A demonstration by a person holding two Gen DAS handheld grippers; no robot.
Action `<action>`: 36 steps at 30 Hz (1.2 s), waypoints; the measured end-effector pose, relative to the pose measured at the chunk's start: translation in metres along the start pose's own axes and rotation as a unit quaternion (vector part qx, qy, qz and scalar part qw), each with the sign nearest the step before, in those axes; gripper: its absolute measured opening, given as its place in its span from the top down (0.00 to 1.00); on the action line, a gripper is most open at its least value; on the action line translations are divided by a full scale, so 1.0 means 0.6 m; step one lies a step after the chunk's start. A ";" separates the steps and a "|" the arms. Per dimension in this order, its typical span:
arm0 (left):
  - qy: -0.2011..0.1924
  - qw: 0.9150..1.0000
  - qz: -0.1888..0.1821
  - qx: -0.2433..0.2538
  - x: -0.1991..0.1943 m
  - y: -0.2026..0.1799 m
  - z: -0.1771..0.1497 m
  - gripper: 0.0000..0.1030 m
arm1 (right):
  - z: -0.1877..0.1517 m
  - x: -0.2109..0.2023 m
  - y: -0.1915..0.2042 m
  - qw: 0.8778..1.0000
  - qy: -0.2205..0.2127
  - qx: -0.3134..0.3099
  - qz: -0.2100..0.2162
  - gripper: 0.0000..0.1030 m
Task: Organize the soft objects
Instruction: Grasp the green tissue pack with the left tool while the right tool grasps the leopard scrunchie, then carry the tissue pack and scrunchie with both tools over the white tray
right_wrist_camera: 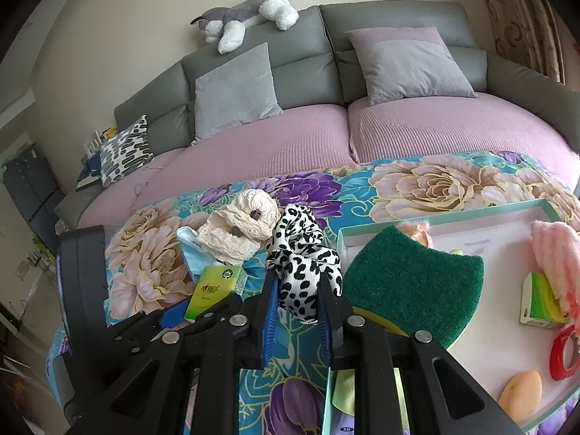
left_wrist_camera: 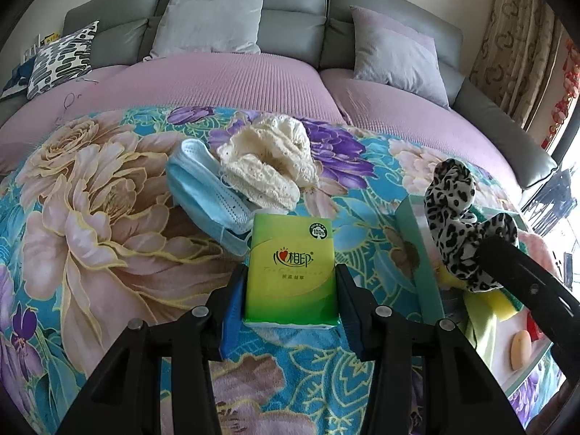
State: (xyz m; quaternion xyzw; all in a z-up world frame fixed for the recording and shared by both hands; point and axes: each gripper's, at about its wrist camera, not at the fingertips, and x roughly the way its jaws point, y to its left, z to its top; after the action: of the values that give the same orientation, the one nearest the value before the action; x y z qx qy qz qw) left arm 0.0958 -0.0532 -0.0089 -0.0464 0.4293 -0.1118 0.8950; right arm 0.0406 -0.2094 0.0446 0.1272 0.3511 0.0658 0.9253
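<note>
My left gripper (left_wrist_camera: 290,282) is shut on a green tissue pack (left_wrist_camera: 290,264) just above the floral blanket; the pack also shows in the right wrist view (right_wrist_camera: 214,286). My right gripper (right_wrist_camera: 295,290) is shut on a black-and-white leopard scrunchie (right_wrist_camera: 301,253), held above the left edge of the white tray (right_wrist_camera: 471,239); the scrunchie also shows in the left wrist view (left_wrist_camera: 456,217). A cream lace scrunchie (left_wrist_camera: 268,163) and a blue face mask (left_wrist_camera: 203,188) lie on the blanket beyond the tissue pack.
The tray holds a green sponge (right_wrist_camera: 409,282), a pink cloth (right_wrist_camera: 554,253), a second tissue pack (right_wrist_camera: 540,301), red tape (right_wrist_camera: 563,351) and an orange soap (right_wrist_camera: 520,391). Behind is a sofa with cushions (right_wrist_camera: 232,90) and a plush dog (right_wrist_camera: 246,18).
</note>
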 end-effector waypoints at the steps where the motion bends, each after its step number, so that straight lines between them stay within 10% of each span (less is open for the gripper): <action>1: -0.002 1.000 -0.001 0.000 -0.003 0.000 0.001 0.53 | 0.001 -0.002 0.000 1.000 -0.002 0.001 0.001 0.79; 19: -0.053 0.999 0.000 0.000 -0.062 -0.010 0.015 0.53 | 0.011 -0.049 -0.023 0.999 -0.036 0.015 0.004 0.79; 36: -0.064 0.987 -0.084 0.121 -0.098 -0.186 -0.009 0.52 | 0.005 -0.165 -0.201 0.984 -0.078 0.098 -0.125 0.79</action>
State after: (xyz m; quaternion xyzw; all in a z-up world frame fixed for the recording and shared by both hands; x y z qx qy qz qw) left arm 0.0384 -0.1473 0.0523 0.0193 0.3493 -0.2347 0.9069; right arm -0.0275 -0.3468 0.0756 0.1768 0.2955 -0.0954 0.9340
